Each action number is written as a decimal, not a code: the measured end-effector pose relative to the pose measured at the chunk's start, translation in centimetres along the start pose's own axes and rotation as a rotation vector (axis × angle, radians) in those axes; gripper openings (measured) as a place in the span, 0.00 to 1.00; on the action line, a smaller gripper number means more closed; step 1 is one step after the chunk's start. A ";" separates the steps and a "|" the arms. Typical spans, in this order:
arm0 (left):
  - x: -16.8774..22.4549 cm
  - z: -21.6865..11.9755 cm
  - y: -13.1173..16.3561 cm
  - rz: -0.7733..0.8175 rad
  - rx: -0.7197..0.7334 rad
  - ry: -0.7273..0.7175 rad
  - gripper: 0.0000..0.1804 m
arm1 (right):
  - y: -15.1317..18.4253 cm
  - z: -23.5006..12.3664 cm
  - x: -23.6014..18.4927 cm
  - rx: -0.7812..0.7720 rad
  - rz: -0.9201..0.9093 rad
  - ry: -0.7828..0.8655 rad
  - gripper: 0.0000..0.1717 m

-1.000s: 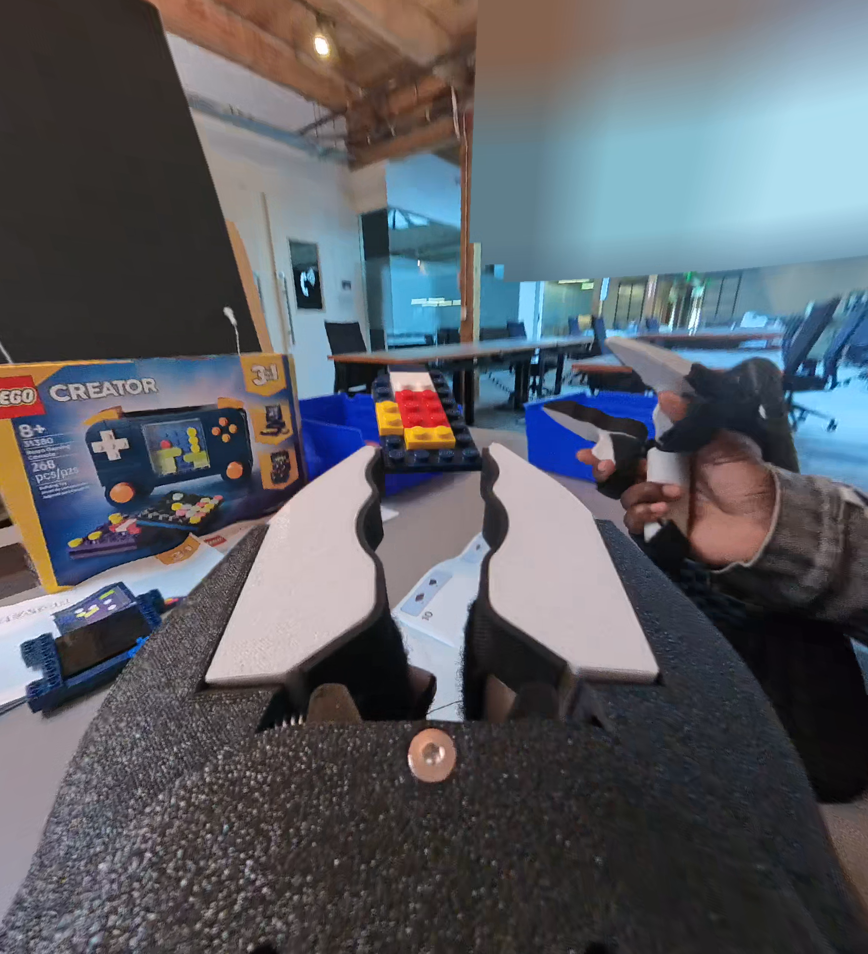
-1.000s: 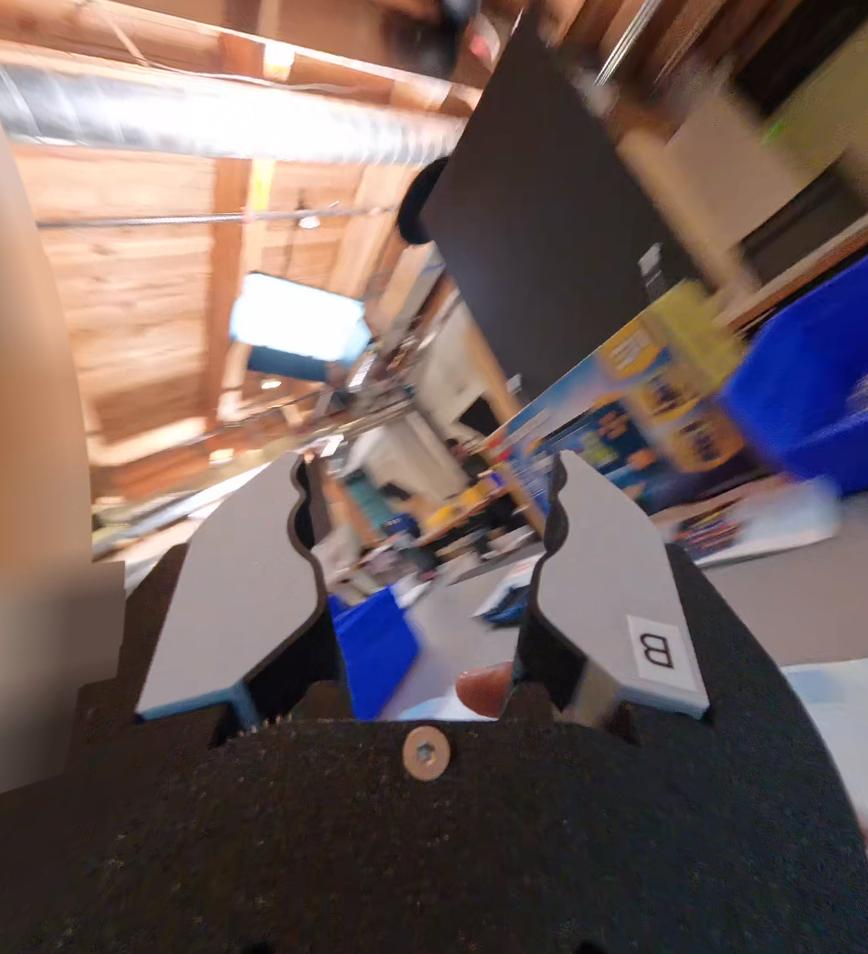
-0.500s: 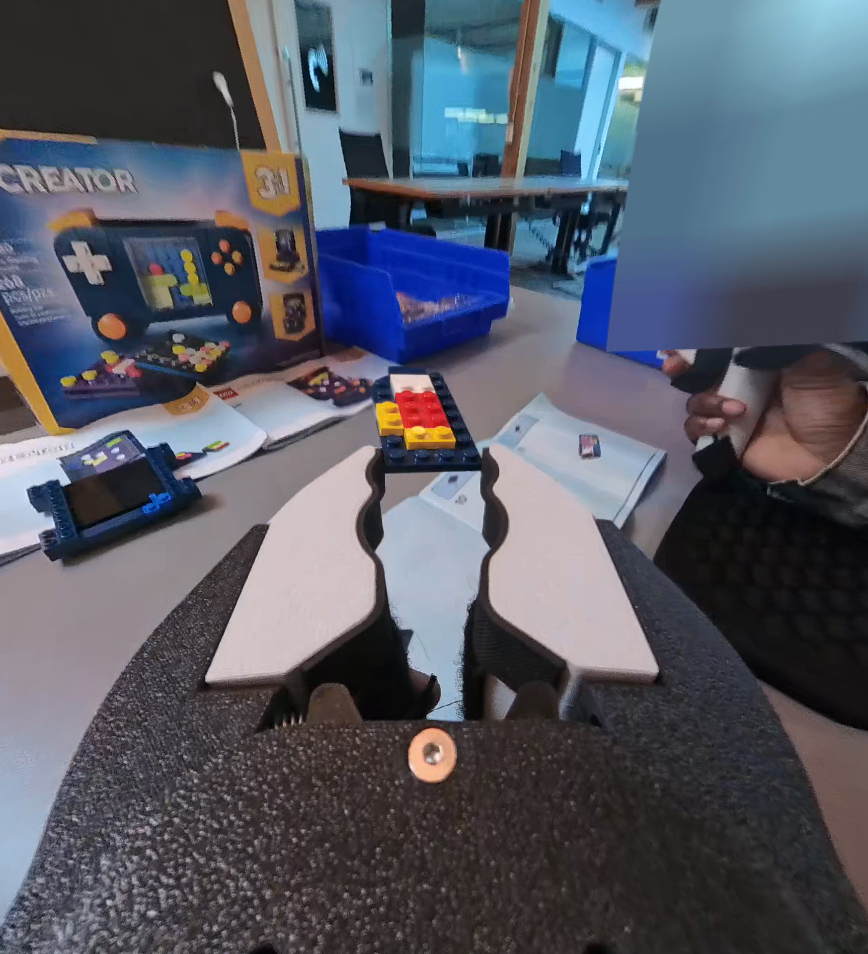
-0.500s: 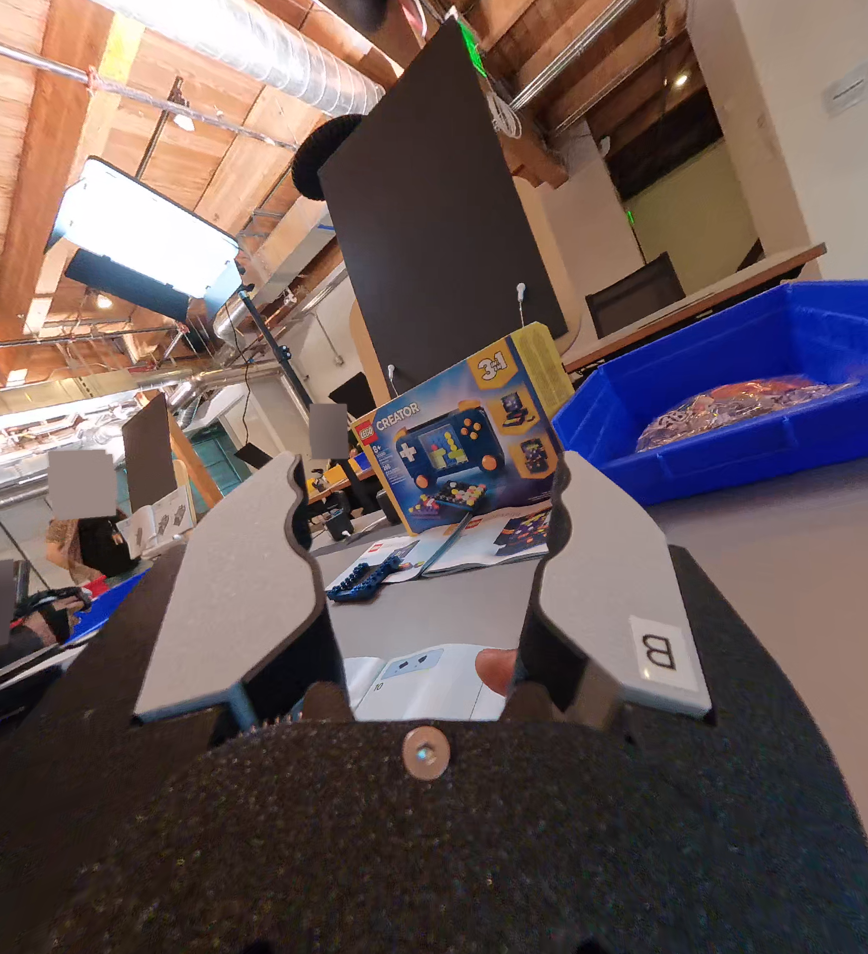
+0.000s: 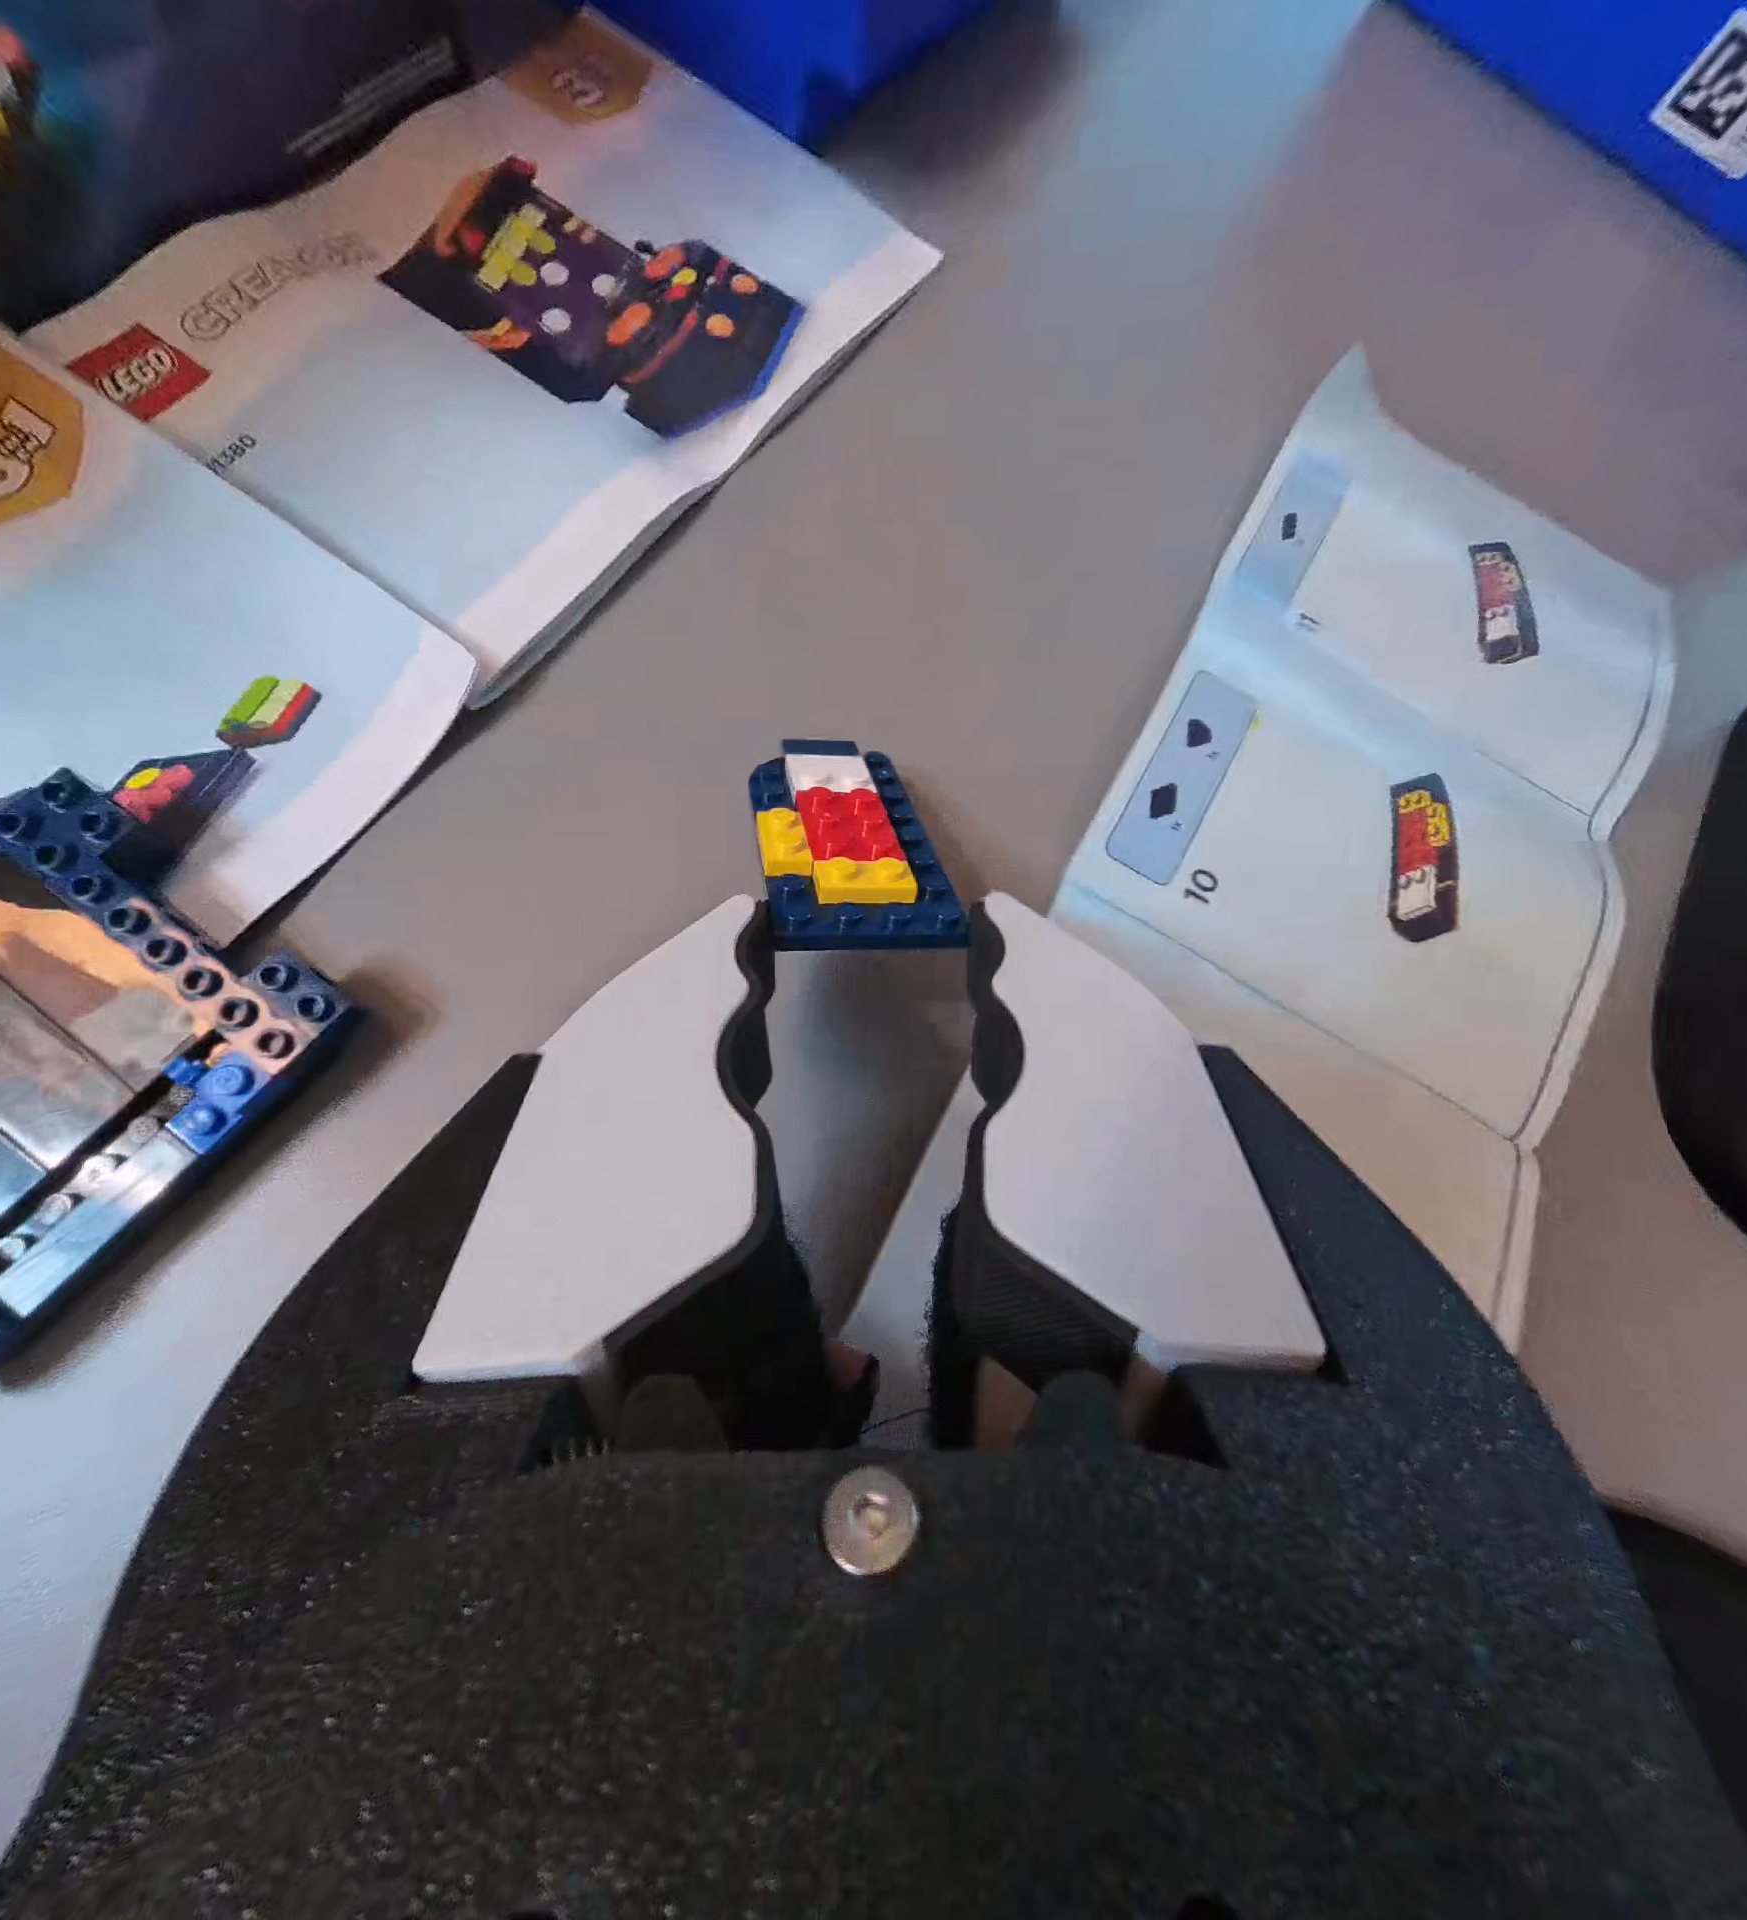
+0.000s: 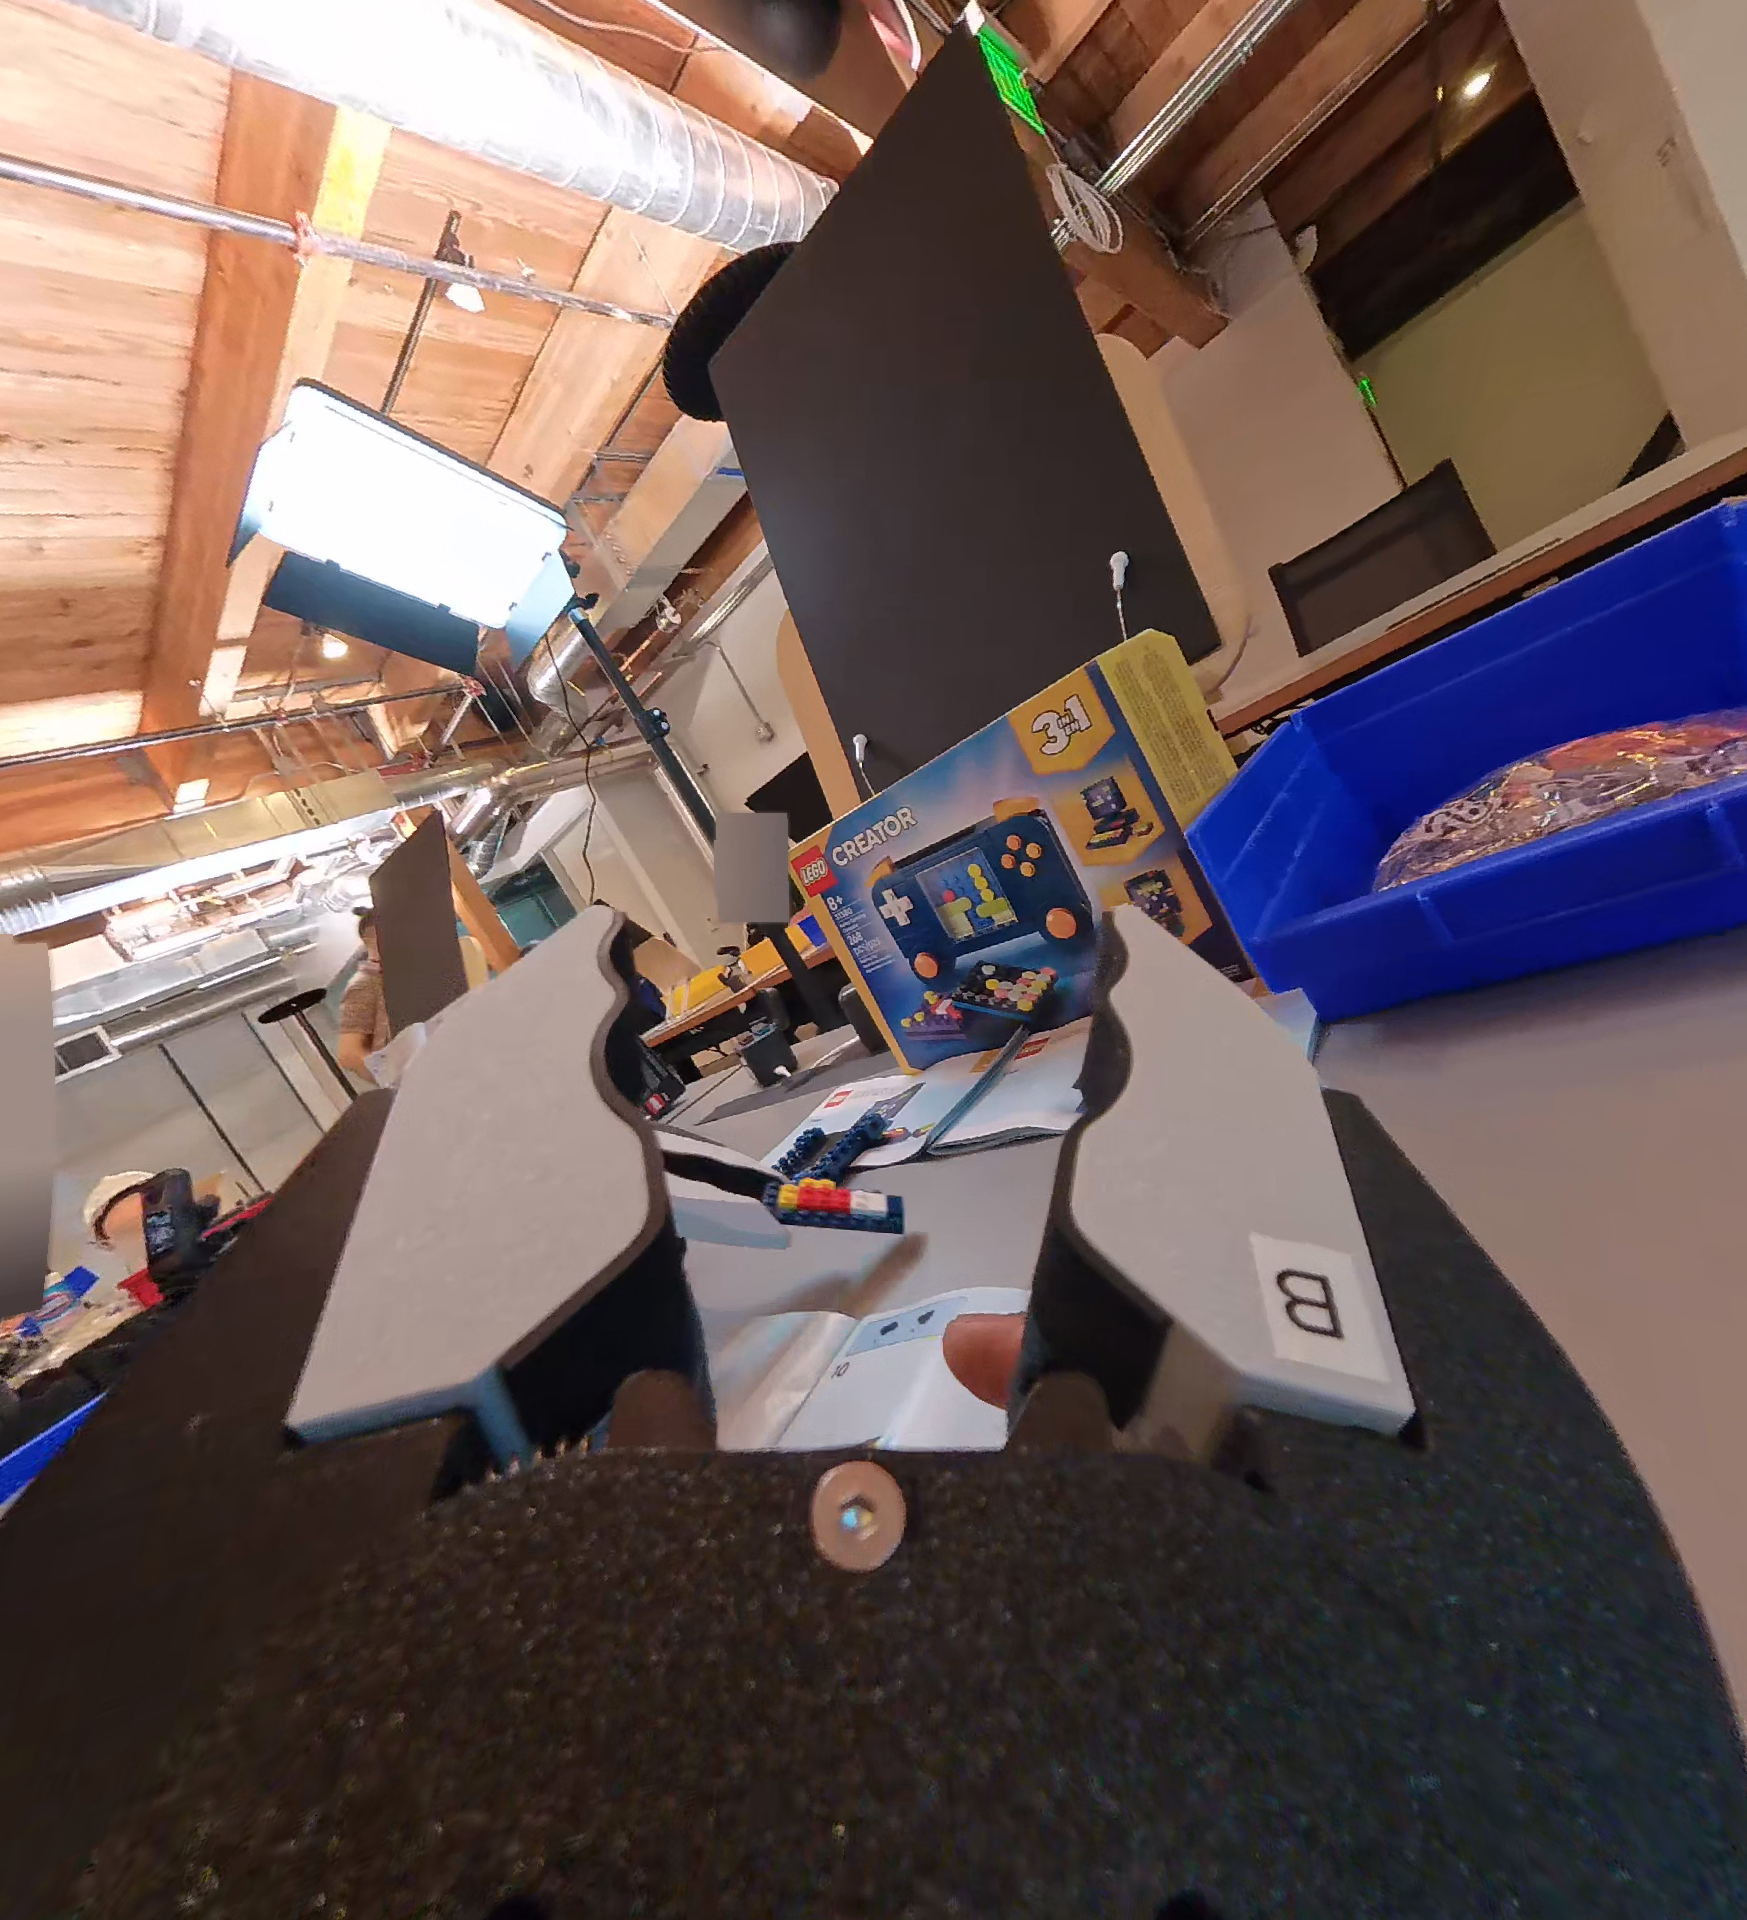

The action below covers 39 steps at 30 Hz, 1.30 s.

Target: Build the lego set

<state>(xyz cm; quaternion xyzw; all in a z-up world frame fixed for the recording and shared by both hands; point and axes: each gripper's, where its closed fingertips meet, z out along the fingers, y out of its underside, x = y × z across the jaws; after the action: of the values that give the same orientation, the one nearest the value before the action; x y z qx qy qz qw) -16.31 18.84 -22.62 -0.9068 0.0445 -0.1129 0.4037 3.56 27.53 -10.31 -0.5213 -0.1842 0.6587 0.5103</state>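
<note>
Left tool [image 5: 867, 925]: jaws partly closed, both black pads pressed on the near end of a small brick assembly [image 5: 848, 847], which it holds clear above the grey table [image 5: 1004, 499]. Assembly: dark-blue studded plate, tapered at the far end, carrying red, yellow and white bricks.

Right tool [image 6: 853, 997]: jaws wide apart, nothing between the pads. Grey flat fingers [image 6: 1201, 1122] with wavy black inner edges; rough black housing below. It sits low over the table, facing the same assembly [image 6: 833, 1205] and the tip of the other tool.

Around the left tool:
- Open instruction booklet [image 5: 1388, 790], white glossy pages, to the right; partly under the tool.
- Two closed booklets [image 5: 495, 384], overlapping, to the left and beyond.
- Dark-blue studded frame [image 5: 121, 997] with a reflective panel, lower left; cut off by the edge.
- Blue bin [image 5: 1617, 114] with a square printed marker, top right; only a corner shows.
- Black rounded shape at the right edge, identity unclear.

Around the right tool:
- Printed cardboard set box [image 6: 1014, 862], upright, beyond the tips.
- Blue plastic bin [image 6: 1534, 831] holding a clear crinkled bag [image 6: 1617, 779], contents not legible.
- Black panel [image 6: 942, 436] behind the box.
- A fingertip [image 6: 983, 1361] shows at the base of the right finger.

Left view is blurred at its margins.
</note>
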 end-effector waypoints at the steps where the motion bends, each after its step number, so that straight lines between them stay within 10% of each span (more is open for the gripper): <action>1: 0.0 0.2 0.1 -0.002 0.001 0.001 0.19 | 0.0 0.0 -0.1 0.000 0.004 -0.004 0.49; 7: -0.7 0.3 0.6 -0.007 0.000 -0.035 0.22 | 0.2 0.1 -0.5 -0.017 0.009 -0.026 0.49; 14: -0.9 -1.6 -1.1 0.072 0.033 -0.197 0.48 | -0.5 -0.4 0.6 -0.098 -0.035 0.027 0.50; 21: 12.3 1.1 -2.9 0.244 0.142 0.167 0.31 | 4.0 -1.3 5.0 -0.711 -0.303 -0.012 0.36; 27: 13.4 4.5 0.5 0.304 0.006 0.175 0.28 | 8.7 -1.5 10.7 -1.043 -0.660 0.006 0.18; 39: 13.3 5.1 1.0 0.260 -0.004 0.205 0.26 | 10.1 -0.7 12.0 -1.075 -0.718 0.036 0.10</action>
<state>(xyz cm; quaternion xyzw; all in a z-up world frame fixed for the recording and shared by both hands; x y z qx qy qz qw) -2.12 19.52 -24.40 -0.8778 0.2027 -0.1518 0.4066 0.10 33.56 -24.44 -0.6210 -0.6427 0.2543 0.3697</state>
